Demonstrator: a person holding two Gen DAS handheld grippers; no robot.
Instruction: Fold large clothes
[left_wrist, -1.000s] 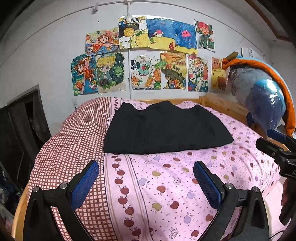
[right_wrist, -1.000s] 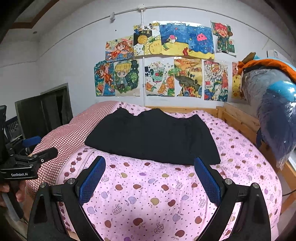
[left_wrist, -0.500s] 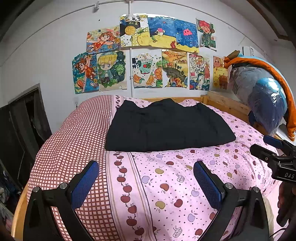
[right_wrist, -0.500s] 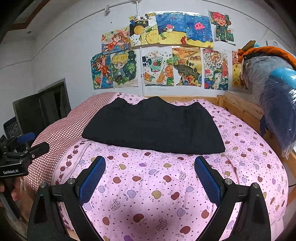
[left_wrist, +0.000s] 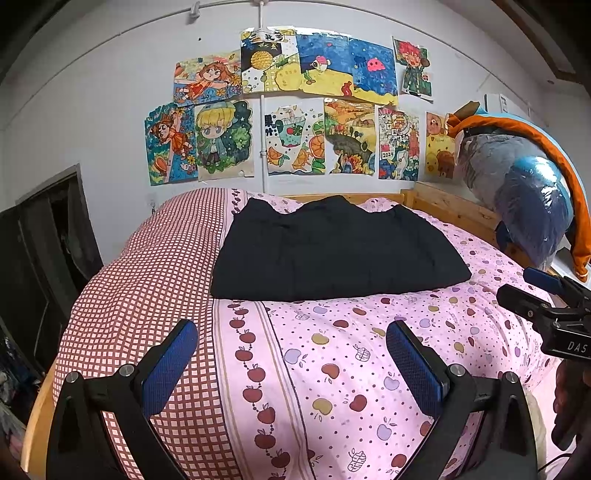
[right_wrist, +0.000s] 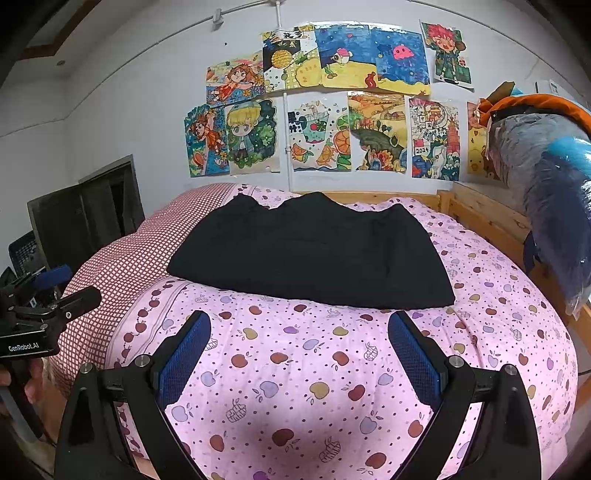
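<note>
A black garment (left_wrist: 332, 251) lies folded flat in a wide rectangle on the far half of the bed; it also shows in the right wrist view (right_wrist: 314, 254). My left gripper (left_wrist: 291, 347) is open and empty, held over the near part of the bed, well short of the garment. My right gripper (right_wrist: 299, 343) is open and empty, also short of the garment's near edge. The right gripper shows at the right edge of the left wrist view (left_wrist: 543, 299). The left gripper shows at the left edge of the right wrist view (right_wrist: 44, 306).
The bed has a pink apple-print cover (left_wrist: 369, 350) with a red checked part (left_wrist: 147, 280) on the left. A wooden bed frame (right_wrist: 480, 210) runs along the right. A plastic-wrapped blue and grey bundle (right_wrist: 554, 199) hangs at right. Dark furniture (right_wrist: 88, 214) stands at left.
Both grippers have drawn slightly nearer and lower towards the bed, and the garment looks a little larger. The garment has not moved. Both grippers stay open.
</note>
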